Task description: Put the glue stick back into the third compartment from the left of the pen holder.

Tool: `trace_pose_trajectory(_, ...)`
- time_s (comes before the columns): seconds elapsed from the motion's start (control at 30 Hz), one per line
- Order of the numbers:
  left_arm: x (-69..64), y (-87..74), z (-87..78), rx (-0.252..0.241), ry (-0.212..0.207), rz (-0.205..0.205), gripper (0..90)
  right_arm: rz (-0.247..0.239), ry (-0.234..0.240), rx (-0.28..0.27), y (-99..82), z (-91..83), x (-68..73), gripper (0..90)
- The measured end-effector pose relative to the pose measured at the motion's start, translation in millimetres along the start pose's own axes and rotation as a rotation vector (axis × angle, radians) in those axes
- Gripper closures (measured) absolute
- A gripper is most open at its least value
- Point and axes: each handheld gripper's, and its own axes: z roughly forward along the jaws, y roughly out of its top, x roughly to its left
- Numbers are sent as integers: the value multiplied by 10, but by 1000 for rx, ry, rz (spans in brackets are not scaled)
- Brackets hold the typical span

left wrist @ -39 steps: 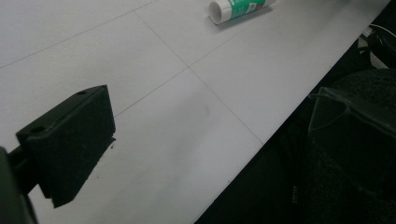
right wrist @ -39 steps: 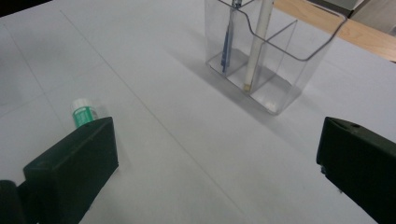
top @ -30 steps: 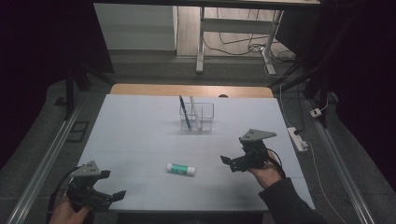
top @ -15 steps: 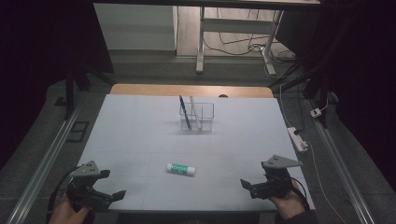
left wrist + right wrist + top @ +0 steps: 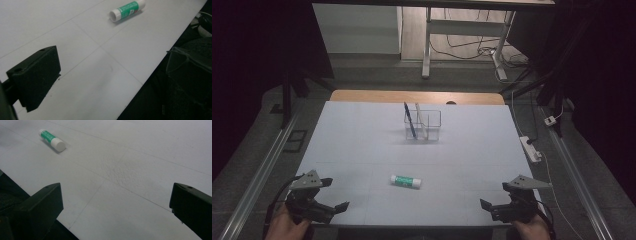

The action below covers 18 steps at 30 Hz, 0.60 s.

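Note:
A green and white glue stick (image 5: 406, 181) lies on its side on the white table (image 5: 362, 145), near the front middle. My left gripper (image 5: 337, 193) rests at the near left corner, open and holding nothing. At the near right edge my right gripper (image 5: 494, 196) is open too, with nothing between its jaws. In the left gripper view the glue stick (image 5: 127, 7) lies far ahead of the left gripper (image 5: 112, 65), one jaw hanging past the table's edge. In the right gripper view the glue stick (image 5: 52, 140) sits at the upper left, well beyond the right gripper (image 5: 116, 195).
A clear divided container (image 5: 423, 125) stands at the back middle, holding a blue pen (image 5: 409, 120) and a white pen (image 5: 418, 112) upright. A white power strip (image 5: 532, 149) lies just off the table's right edge. Dark floor surrounds the table.
My right gripper has pulled back from the middle right of the table to the near right edge. The left gripper and the glue stick have stayed put.

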Motion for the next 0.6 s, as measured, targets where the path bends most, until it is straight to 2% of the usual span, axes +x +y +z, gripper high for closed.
trace_pose_trajectory(0.13, 5, 77, 84, -8, -6, 36, 0, -10, -3, 7, 5, 9, 10, 0)
trace_pose_trajectory(0.23, 4, 144, 159, -30, -29, 51, 0, -8, 1, 7, 7, 15, 7, 0)
trace_pose_trajectory(0.33, 19, 213, 254, -25, -33, 67, 0, -9, 4, 9, 9, 18, 5, 0)
trace_pose_trajectory(0.5, 69, 356, 448, 18, -48, 68, 0, -24, 13, 15, 11, 24, 14, 0)
trace_pose_trajectory(0.6, 70, 441, 600, 65, -17, 106, 0, -19, 19, 19, 13, 29, 8, 0)
